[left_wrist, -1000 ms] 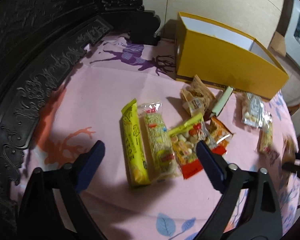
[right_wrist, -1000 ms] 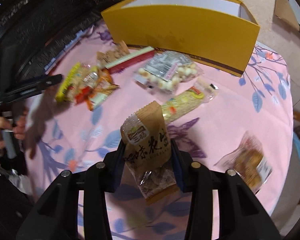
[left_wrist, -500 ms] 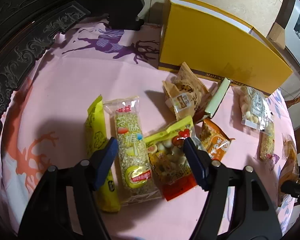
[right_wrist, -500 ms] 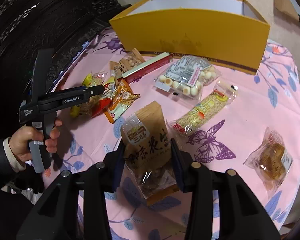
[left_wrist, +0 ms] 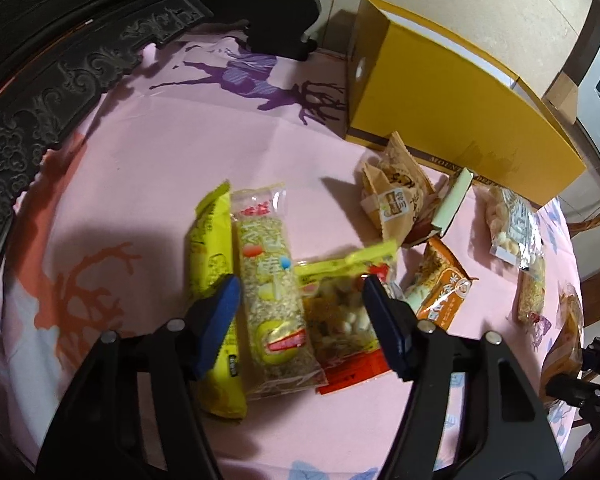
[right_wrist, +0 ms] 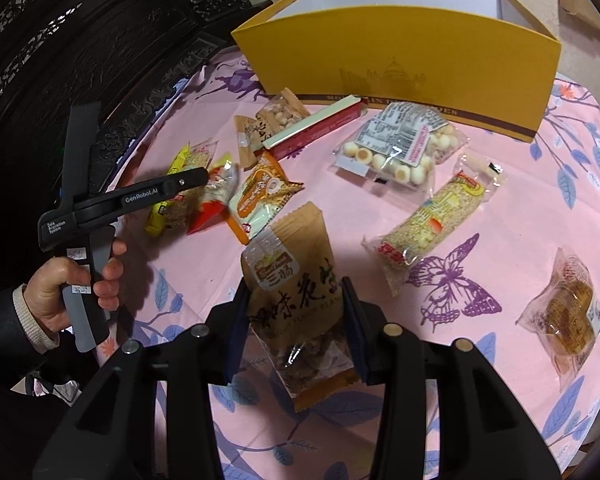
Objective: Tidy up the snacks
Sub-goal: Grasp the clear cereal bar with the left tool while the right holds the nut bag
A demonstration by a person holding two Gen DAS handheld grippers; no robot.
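Note:
My left gripper [left_wrist: 300, 282] hangs low over a row of snacks, its jaws closing. Between its blue pads lie a clear rice-cracker bar [left_wrist: 274, 300] and a yellow-and-red bag of small biscuits [left_wrist: 340, 312]; no pad visibly presses on them. A yellow bar [left_wrist: 210, 248] lies just outside the left pad. My right gripper [right_wrist: 296, 292] is shut on a brown packet [right_wrist: 292, 276], held above the pink cloth. The right wrist view shows the left gripper [right_wrist: 196, 178] from the side, in a person's hand [right_wrist: 60, 284]. An open yellow box [right_wrist: 400, 52] stands at the back.
More snacks lie on the pink cloth [right_wrist: 520, 208]: an orange pack [right_wrist: 260, 196], brown packets [left_wrist: 396, 196], a slim carton [right_wrist: 316, 126], a bag of round biscuits [right_wrist: 400, 148], a second rice bar [right_wrist: 432, 216] and a wrapped cake [right_wrist: 568, 312]. Dark carved furniture [left_wrist: 60, 80] borders the left.
My left gripper has sunk toward the snacks and its jaws have narrowed around the rice bar and the yellow-and-red bag. The right gripper keeps its hold on the brown packet.

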